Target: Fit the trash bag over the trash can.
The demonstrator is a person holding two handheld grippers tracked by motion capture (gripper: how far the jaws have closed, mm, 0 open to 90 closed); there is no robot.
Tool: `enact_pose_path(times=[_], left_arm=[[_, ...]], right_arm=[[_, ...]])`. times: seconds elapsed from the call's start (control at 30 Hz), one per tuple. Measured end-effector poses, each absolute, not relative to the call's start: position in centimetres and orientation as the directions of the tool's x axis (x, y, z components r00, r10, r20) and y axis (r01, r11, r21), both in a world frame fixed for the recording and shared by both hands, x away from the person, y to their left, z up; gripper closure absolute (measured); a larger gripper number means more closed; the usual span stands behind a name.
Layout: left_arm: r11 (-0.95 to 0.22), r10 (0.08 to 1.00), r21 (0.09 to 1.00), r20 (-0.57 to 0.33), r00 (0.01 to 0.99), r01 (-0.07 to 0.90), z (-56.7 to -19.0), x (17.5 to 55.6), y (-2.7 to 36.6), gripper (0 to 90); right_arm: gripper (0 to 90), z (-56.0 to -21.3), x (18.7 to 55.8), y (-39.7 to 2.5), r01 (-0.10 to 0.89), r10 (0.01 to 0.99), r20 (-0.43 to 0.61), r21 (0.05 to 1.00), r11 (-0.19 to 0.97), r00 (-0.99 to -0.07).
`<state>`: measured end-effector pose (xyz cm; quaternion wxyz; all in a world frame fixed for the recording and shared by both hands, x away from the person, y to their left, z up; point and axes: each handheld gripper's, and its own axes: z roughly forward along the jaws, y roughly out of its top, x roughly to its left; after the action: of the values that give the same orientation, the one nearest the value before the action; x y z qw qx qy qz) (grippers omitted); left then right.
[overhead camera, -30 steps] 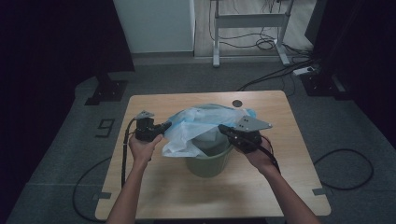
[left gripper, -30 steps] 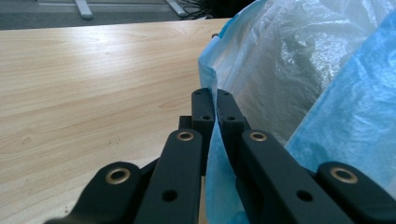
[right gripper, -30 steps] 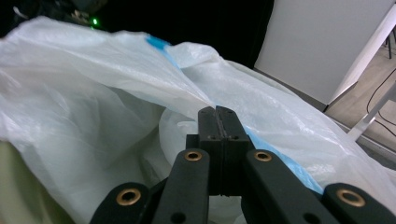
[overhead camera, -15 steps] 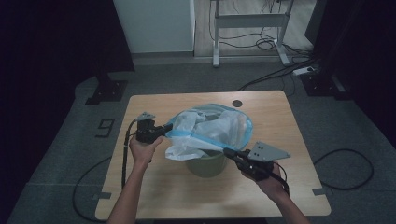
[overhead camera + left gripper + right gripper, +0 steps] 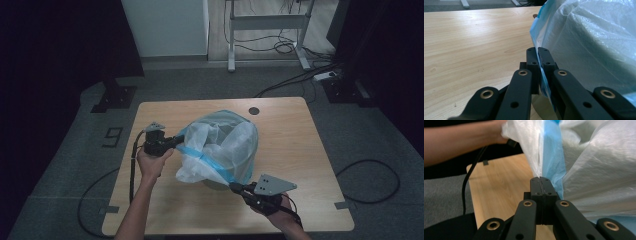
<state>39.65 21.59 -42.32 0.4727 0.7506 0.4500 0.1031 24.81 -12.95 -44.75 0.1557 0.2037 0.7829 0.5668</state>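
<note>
A translucent white plastic bag point(image 5: 222, 142) with a blue rim band stands puffed up in the middle of the wooden table point(image 5: 300, 135) and covers most of a bin beneath it. My left gripper point(image 5: 177, 142) is at the bag's left side, shut on the blue rim point(image 5: 544, 75). My right gripper point(image 5: 234, 186) is near the table's front, shut on the rim's lower corner. In the right gripper view the jaws point(image 5: 540, 180) pinch the film just below the blue band point(image 5: 552, 157). The bag's wall point(image 5: 586, 45) bulges to the right of my left gripper point(image 5: 538, 53).
A dark round grommet point(image 5: 254, 110) sits near the table's far edge. Cables trail from both grippers off the table's front. A white cabinet point(image 5: 165, 27) and a metal desk frame point(image 5: 265, 22) stand on the floor beyond the table.
My right gripper has pulled back and down toward the table's front edge with the bag's rim in it, stretching the bag wider over the bin. The left gripper has stayed in place.
</note>
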Motion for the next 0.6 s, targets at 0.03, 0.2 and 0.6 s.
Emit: enact_pose_path(times=[0.03,0.2,0.6], left_arm=[[-0.148,0.773,0.802,-0.271,0.574,0.578,-42.3,39.7,21.6,87.9],[-0.16,0.77,0.797,-0.269,0.579,0.583,-42.7,39.5,21.5,87.9],[-0.17,0.773,0.787,-0.266,0.575,0.593,-43.3,39.6,21.4,88.2]], right_arm=[[89.2,-44.8,24.8,-13.0,0.142,0.495,-0.013,0.951,0.274,-0.869],[89.2,-46.6,25.2,-12.2,0.172,0.496,-0.001,0.937,0.303,-0.869],[89.1,-49.8,27.3,-13.2,0.263,0.55,0.054,0.913,0.31,-0.833]])
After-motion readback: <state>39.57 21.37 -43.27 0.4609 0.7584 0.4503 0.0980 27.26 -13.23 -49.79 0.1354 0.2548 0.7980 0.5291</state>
